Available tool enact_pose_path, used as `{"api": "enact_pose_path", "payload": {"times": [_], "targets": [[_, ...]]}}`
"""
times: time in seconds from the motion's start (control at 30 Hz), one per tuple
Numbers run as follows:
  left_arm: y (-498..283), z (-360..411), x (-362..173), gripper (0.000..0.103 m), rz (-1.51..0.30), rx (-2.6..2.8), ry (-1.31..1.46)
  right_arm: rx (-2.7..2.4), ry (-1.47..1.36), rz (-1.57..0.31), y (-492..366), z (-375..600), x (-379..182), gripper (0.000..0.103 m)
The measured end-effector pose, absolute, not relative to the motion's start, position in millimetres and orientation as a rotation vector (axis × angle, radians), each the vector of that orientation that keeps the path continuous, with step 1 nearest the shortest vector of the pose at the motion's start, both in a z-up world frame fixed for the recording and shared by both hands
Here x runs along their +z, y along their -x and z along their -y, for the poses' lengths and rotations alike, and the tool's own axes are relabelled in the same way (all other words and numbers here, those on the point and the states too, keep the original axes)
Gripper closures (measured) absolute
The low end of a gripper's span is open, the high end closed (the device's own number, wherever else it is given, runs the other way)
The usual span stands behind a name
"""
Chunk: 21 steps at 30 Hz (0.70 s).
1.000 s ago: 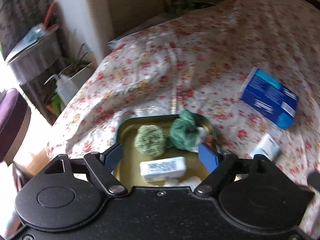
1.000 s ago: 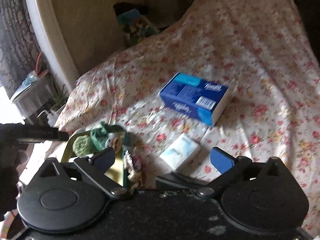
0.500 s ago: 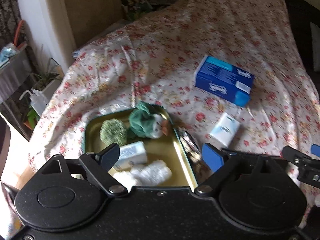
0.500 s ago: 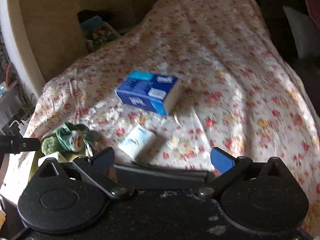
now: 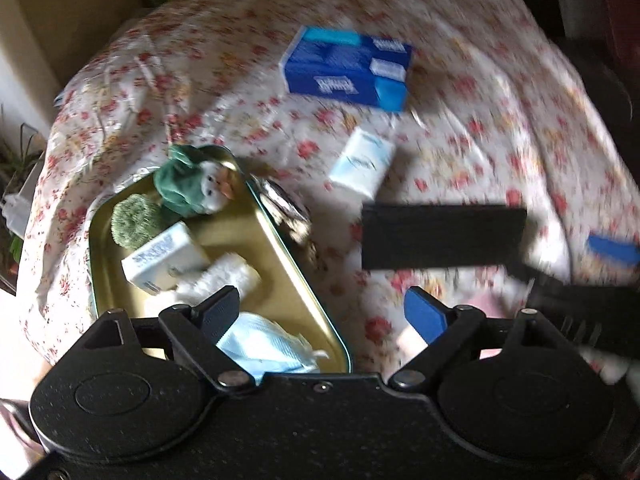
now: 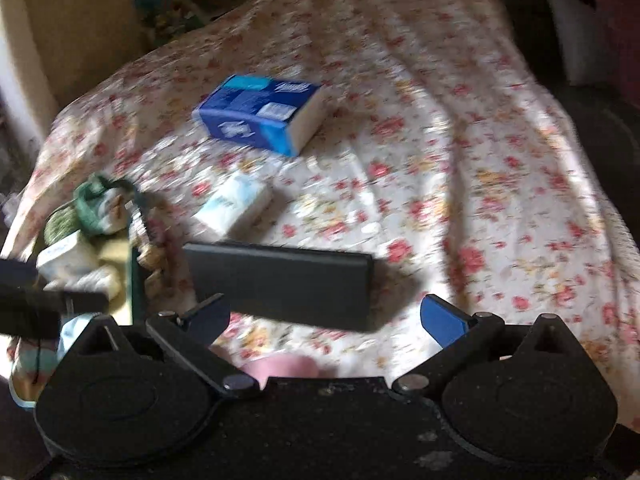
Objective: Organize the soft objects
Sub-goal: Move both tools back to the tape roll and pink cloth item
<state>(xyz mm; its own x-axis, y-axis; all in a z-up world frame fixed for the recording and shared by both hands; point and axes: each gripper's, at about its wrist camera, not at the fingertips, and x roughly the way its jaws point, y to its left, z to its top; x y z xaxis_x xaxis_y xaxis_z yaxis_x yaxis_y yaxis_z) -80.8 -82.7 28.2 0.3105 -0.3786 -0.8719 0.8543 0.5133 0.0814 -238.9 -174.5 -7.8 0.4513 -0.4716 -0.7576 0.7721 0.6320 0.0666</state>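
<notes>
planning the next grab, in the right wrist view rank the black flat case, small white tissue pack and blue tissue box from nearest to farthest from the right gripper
1. black flat case: just ahead of the open right gripper, lying on the floral bedspread.
2. small white tissue pack: beyond the case, slightly left.
3. blue tissue box: farthest, further up the bed.

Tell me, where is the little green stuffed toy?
The green stuffed toy sits at the far corner of the gold tray, beside the fuzzy green ball, left in both views.
</notes>
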Motion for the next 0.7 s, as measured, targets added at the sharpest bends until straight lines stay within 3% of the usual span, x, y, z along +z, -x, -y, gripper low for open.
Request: {"api": "enact_pose_path", "payload": {"times": [0.33,0.7], "targets": [[107.4,97.2,-0.9,0.017,-1.021,-0.976,-0.712,-0.917,-0.658,-0.72,266.2,217.0,-5.4,0.001],[91.9,116.4,-25.1,0.024,-1.049,-0.882,-0.759,-0.856,-0.62,-0.759,260.0,208.9,-5.8,0.001]]}}
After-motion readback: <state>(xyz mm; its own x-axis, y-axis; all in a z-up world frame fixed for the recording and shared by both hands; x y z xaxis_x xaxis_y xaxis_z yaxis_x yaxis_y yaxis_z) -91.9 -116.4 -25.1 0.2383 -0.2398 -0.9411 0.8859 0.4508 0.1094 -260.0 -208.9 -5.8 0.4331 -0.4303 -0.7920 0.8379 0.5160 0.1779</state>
